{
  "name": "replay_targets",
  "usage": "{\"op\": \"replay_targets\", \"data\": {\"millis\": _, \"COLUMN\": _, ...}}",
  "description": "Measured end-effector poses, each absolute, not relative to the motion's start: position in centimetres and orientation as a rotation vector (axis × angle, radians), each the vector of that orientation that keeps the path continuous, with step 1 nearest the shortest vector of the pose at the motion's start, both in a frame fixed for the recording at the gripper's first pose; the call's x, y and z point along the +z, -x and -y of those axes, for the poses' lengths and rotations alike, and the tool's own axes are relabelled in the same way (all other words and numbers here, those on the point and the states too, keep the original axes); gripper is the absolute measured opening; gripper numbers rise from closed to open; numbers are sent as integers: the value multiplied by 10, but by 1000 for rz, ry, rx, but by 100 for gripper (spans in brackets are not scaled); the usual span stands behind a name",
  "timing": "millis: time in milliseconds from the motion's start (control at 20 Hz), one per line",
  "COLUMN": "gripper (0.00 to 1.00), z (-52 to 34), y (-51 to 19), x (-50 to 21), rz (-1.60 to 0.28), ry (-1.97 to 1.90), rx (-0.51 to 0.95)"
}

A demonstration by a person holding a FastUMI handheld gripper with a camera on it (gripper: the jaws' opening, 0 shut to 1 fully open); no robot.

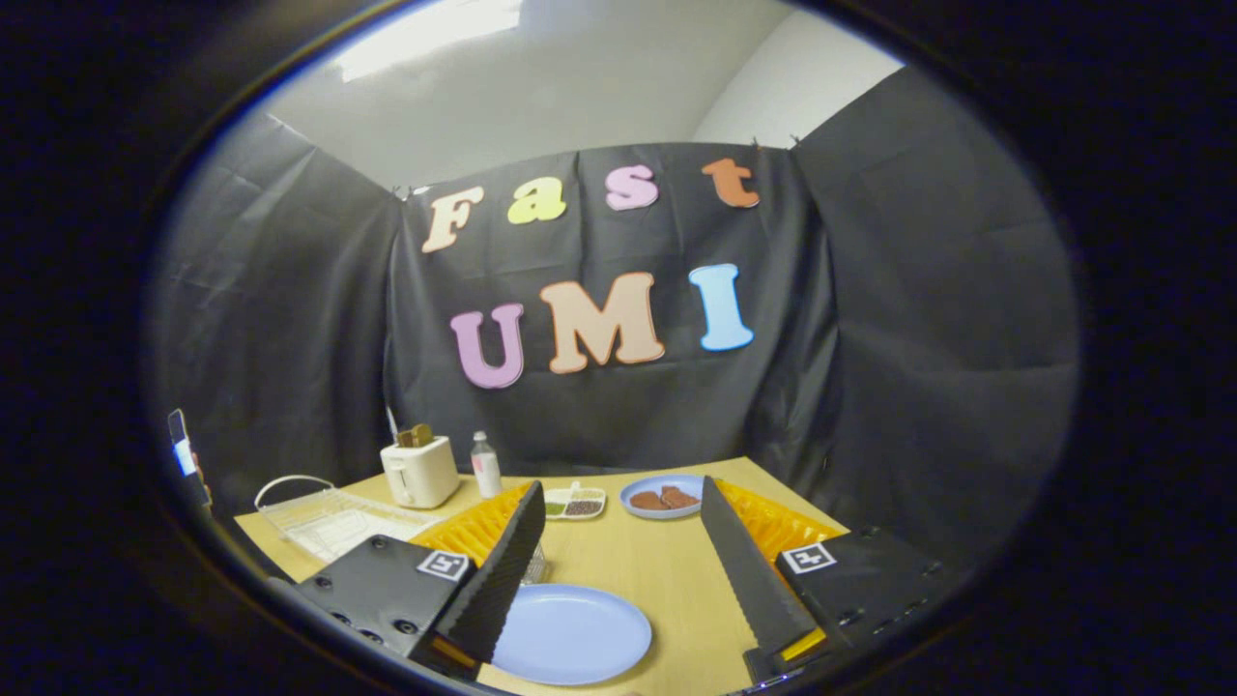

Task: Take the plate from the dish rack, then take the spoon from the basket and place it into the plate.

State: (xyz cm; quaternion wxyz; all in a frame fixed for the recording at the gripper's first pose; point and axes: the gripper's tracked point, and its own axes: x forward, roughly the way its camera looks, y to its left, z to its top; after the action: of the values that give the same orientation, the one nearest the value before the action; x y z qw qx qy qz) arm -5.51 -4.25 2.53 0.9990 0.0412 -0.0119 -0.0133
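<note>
Gripper (618, 503) fingers stand wide apart and hold nothing, above the wooden surface (667, 561), with the light blue plate (570, 633) lying flat between them, nearer the left finger. Far left sits the wire dish rack (324, 517), then a white toaster (418, 471), a small bottle (485, 464), a divided dish (575, 503) and, farther right, a second blue plate with brown food (664, 497).

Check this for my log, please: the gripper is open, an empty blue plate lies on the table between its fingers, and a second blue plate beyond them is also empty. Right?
Not quite. The gripper is open and the near blue plate lies empty between its fingers, but the far blue plate is not empty: the gripper view shows brown pieces of food on it.
</note>
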Motion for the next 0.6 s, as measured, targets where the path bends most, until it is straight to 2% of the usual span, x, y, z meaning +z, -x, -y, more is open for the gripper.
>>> {"op": "replay_targets", "data": {"millis": 600, "gripper": 100, "z": 6, "y": 72, "x": 43, "rz": 88, "ry": -33, "rx": 18}}
